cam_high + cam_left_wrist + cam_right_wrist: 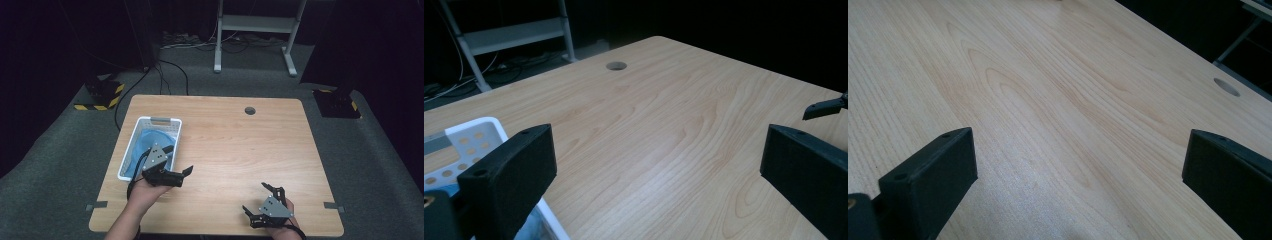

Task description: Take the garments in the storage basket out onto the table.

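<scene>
**Both tongs empty — basket edge is the risk**

Left tongs (186,171) sit just beside the near right corner of the white basket (131,146), jaws spread wide w/ nothing between them. In the left gripper view the basket's perforated wall (471,142) sits right against the left jaw, and a bit of the blue cloth (150,141) lying inside shows below it. Right tongs (261,200) are well apart, near the front edge of the table (240,145), also released, over bare wood.

What could go wrong, as I see it:

- Basket looks light, plastic. If the left hand swings back toward the cloth w/o lifting first, the jaw prob. catches the rim and shoves or tips the basket — it's already near the table's left edge.
- Cloth is soft and lies low in the basket; a shallow pinch may grab only a fold, and it slips out on the lift.
- Cable trailing from the left tongs runs over the basket area — could snag the rim.
- Right tongs are too far off to steady the basket if it slides.
</scene>
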Available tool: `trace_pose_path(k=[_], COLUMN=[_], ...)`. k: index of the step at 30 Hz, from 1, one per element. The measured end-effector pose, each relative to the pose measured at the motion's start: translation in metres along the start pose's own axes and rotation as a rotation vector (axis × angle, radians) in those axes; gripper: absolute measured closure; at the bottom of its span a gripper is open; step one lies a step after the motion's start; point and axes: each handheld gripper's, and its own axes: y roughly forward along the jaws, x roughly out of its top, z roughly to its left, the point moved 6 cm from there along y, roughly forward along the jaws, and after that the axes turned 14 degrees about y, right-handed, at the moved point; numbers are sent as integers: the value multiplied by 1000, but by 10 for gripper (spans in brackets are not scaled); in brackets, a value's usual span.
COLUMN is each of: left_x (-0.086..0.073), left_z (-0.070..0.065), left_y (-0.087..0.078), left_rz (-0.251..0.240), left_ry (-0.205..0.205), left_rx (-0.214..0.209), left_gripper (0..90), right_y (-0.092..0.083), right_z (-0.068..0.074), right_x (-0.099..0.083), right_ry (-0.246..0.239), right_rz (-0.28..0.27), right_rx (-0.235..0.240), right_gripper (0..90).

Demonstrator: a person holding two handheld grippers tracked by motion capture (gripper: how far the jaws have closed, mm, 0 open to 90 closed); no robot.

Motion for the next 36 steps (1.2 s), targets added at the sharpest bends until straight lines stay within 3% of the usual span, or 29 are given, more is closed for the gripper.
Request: trace_pose_path(k=[15,29,36], left_x=[-7,-22,-31], left_z=[22,40,49], left_y=[-12,-16,-17], left_rz=[2,44,73], left_ry=[-30,-47,-77], left_rx=[73,149,197], left_gripper=[17,16,15], right_y=[0,0,0], right_z=[0,0,0], right_x=[0,0,0], right_ry=[0,-2,-4], right_rz=[1,1,3], right_rx=[0,-1,-4], right_gripper=[4,4,4])
